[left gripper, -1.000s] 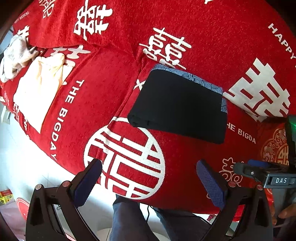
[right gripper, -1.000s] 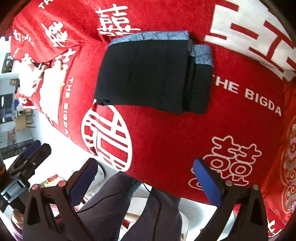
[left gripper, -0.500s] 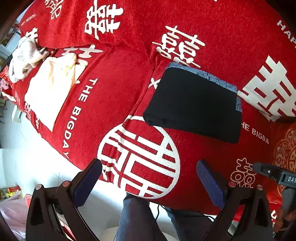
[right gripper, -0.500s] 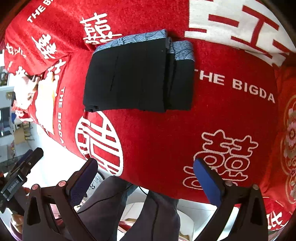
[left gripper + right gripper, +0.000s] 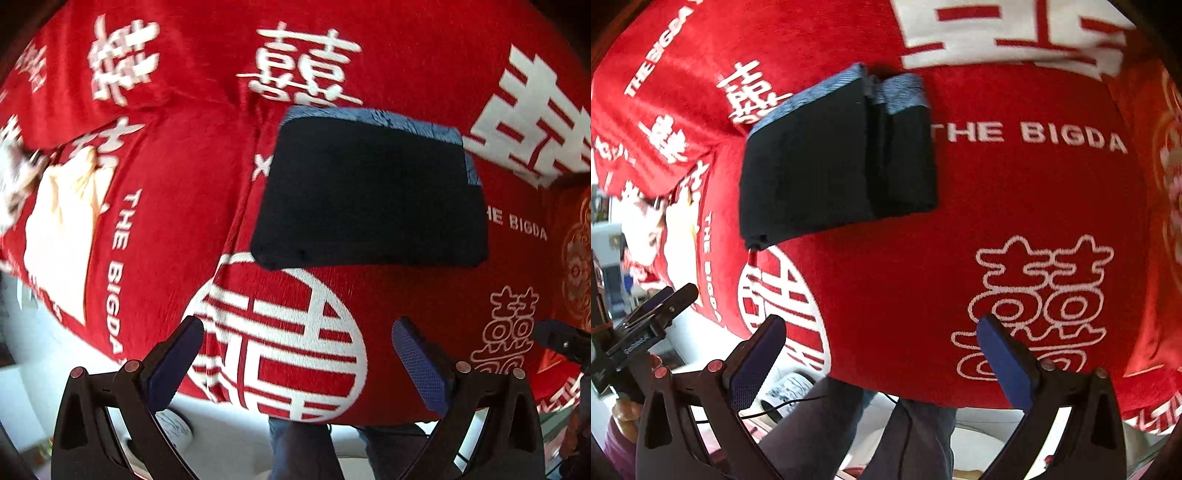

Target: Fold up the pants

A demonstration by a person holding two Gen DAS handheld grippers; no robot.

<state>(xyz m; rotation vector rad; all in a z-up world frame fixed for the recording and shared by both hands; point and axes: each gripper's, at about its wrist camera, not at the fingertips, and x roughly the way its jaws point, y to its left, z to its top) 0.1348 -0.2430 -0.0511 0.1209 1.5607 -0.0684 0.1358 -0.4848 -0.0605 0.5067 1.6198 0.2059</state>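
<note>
nearest the lens in the left wrist view, the left gripper stands with its two blue-padded fingers spread wide apart and nothing between them. below and between them show the person's legs in dark trousers, and pale floor. at the right edge of that view the tip of the other tool pokes in.

the right gripper is the same: blue pads parted wide, holding nothing, hanging over the near edge of the bed. at the lower left of the right wrist view the left tool appears again, with a hand around its handle. a thin black cable crosses the legs there.

past the fingers lies a red bedspread printed with white double-happiness characters, a large white round emblem near the edge, and the words "the bigda". the spread hangs over the bed's near edge.

further in, just beyond the emblem, the pants lie folded into a compact dark rectangle, flat on the bedspread and well apart from both tools. a blue-grey patterned band runs along the far edge of the bundle. from the right wrist view the pants show stacked layers, the upper fold stopping short of the right end so a lower layer sticks out there.

farther left on the bed lies a pale cream cloth, and beyond it a crumpled whitish item, too blurred to identify.
</note>
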